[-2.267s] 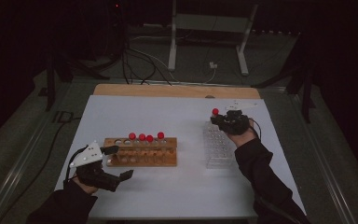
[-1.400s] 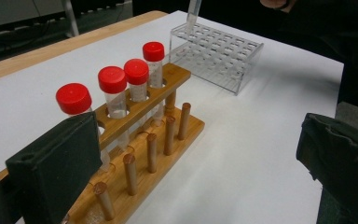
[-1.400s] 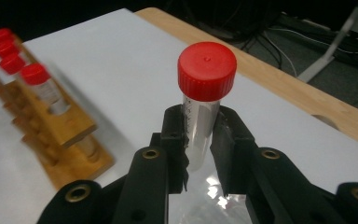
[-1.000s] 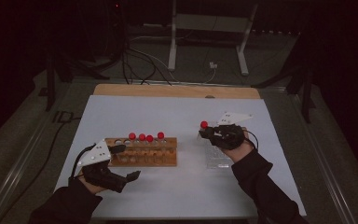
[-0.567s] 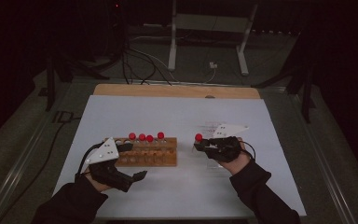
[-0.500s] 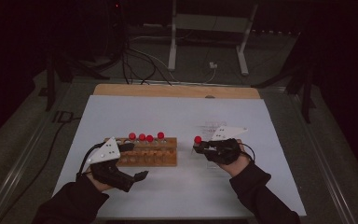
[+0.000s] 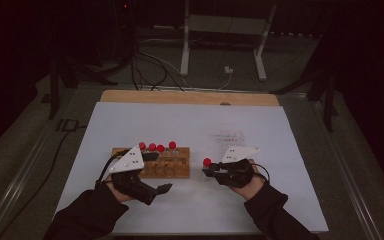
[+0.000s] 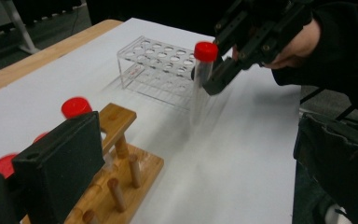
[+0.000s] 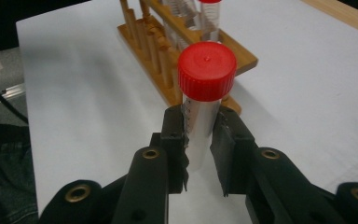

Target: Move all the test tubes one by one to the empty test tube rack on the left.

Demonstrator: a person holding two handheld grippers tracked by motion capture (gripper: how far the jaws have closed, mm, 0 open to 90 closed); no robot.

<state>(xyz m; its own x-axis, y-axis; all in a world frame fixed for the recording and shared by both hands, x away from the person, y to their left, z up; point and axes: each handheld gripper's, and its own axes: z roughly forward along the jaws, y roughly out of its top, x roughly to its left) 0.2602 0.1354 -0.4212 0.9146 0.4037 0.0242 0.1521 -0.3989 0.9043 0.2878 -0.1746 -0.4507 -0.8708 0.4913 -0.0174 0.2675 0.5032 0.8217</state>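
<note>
One camera sits high above and looks down on the whole desk [image 7: 190,120]. Two cameras sit low and close, each looking out past its own black fingers [image 9: 223,149]. All three see the wooden rack [image 7: 165,162] and the red-capped tube [image 9: 204,98], just ahead of those fingers.

The lower end of the tube [image 9: 200,126] is hidden behind the right gripper [image 9: 199,140], the wooden rack [image 8: 116,172] is partly blocked by the left gripper [image 8: 60,163], its capped tubes [image 8: 76,106] are blurred, and the clear rack [image 7: 228,137] is barely made out from above.
</note>
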